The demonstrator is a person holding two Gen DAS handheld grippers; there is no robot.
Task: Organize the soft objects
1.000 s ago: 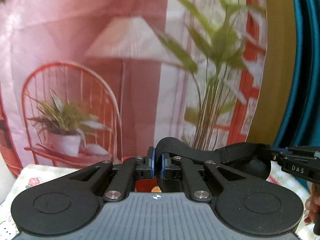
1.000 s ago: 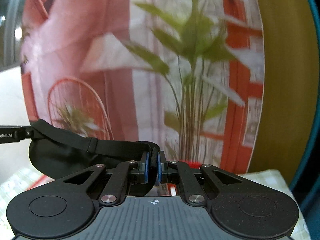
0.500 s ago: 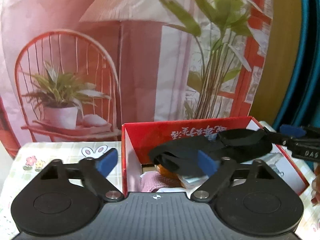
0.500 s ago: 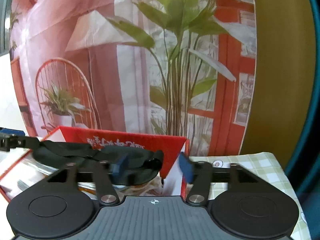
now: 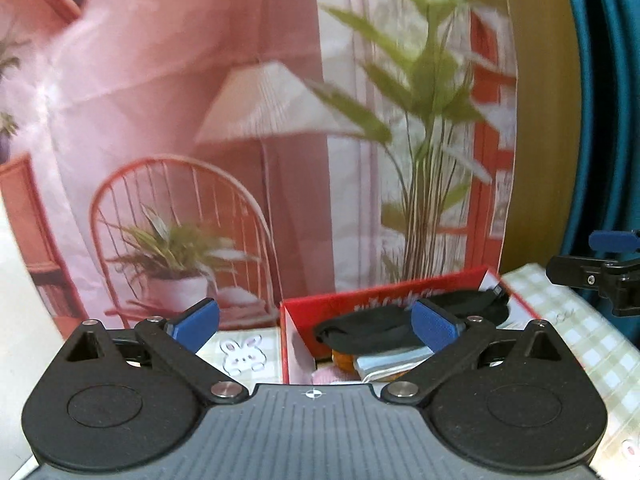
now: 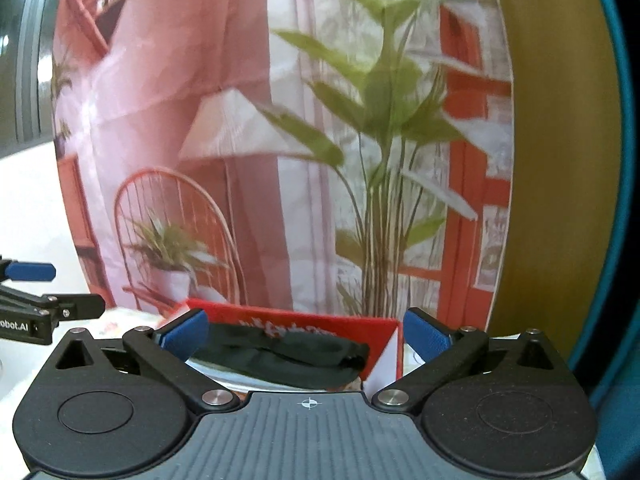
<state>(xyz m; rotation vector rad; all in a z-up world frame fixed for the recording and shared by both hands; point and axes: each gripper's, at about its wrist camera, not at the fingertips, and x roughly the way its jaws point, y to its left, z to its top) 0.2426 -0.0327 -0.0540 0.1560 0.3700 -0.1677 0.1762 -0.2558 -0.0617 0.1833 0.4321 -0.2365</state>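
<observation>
Both jaws wide, empty. Black eye mask (image 5: 384, 326) drapes over red box (image 5: 286, 344) contents; could slide out.

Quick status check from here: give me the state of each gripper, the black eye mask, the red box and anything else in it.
left gripper: open, empty
right gripper: open, empty
black eye mask: released, draped across the top of the box contents
red box: open-topped, partly filled
other soft items: inside the box, under the mask, mostly hidden
</observation>
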